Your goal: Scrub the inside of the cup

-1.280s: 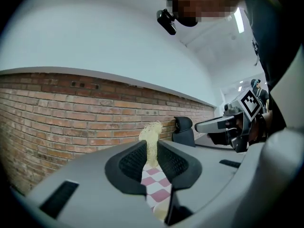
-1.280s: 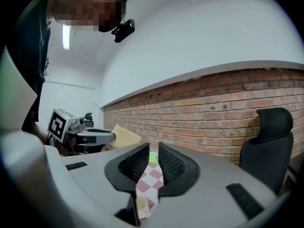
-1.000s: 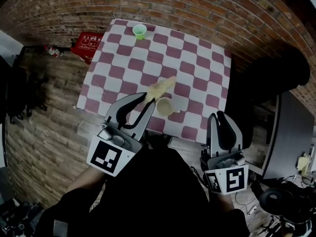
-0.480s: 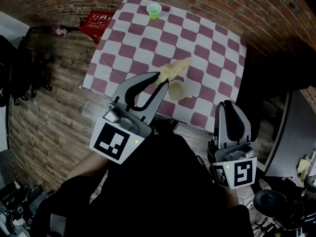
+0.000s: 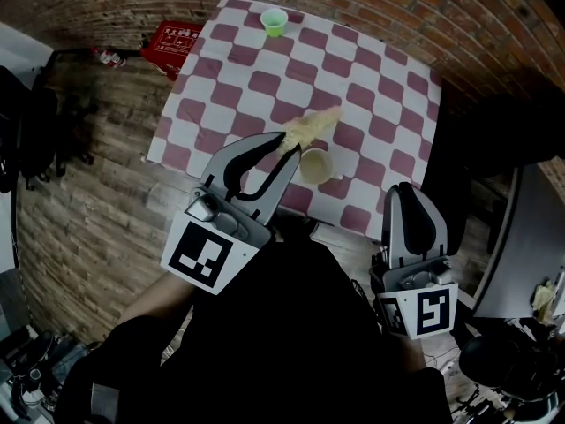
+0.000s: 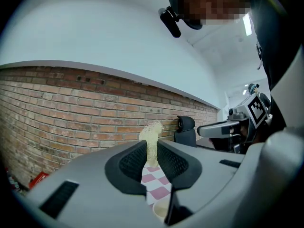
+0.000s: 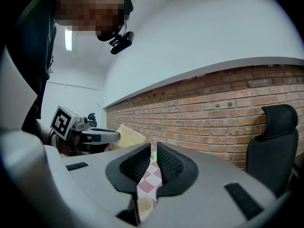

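Down at the near edge of the tabletop (image 5: 221, 104), draped in a maroon-and-white checked cloth, the cream round cup (image 5: 315, 165) stood upright with its mouth facing the head camera. And look at the left tool (image 5: 289, 148): it hung just left of that cup, its 2 jaws clamped on the base of the pale yellow fibrous scrubber (image 5: 311, 127). The scrubber stuck out past the fingertips and slanted away over the cloth, outside the cup and close by its far rim. Up close in the left gripper view, the fibres were squeezed between the 2 ribbed black pads.

Over to the right tool (image 5: 406, 193), which hung off the tabletop's near right corner, well apart from the cup. Its jaws had just been closing and were down to a thin slit. Nothing sat between them; only checked cloth and the cup showed through the gap.

At the far edge stood 1 small green cup (image 5: 275, 21). A red plastic crate (image 5: 172, 38) sat on the floor by the far left corner, and a black office chair (image 7: 274, 141) stood against the red brick wall (image 7: 213, 108).
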Demonstrator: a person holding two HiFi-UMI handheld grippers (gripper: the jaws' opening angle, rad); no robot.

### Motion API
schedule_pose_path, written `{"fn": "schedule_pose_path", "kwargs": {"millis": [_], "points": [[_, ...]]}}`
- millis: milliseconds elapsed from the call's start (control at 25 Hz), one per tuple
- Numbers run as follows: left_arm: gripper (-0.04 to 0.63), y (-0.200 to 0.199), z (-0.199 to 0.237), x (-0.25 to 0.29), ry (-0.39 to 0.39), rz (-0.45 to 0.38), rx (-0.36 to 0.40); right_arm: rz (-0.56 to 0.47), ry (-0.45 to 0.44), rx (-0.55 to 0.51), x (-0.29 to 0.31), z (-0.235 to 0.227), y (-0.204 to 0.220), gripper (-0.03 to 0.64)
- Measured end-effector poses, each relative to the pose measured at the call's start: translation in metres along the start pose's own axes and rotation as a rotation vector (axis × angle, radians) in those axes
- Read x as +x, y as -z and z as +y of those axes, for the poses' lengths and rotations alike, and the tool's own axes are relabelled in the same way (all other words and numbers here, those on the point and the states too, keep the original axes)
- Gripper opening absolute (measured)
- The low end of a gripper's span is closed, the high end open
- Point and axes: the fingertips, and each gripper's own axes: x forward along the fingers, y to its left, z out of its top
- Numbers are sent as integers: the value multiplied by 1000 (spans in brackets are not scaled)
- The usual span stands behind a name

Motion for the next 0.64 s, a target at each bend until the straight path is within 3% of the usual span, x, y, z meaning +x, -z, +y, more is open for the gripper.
{"fn": "schedule_pose_path", "kwargs": {"millis": [640], "points": [[72, 4, 1, 14, 15, 26, -5, 34, 42, -15, 8, -14, 4, 55]]}}
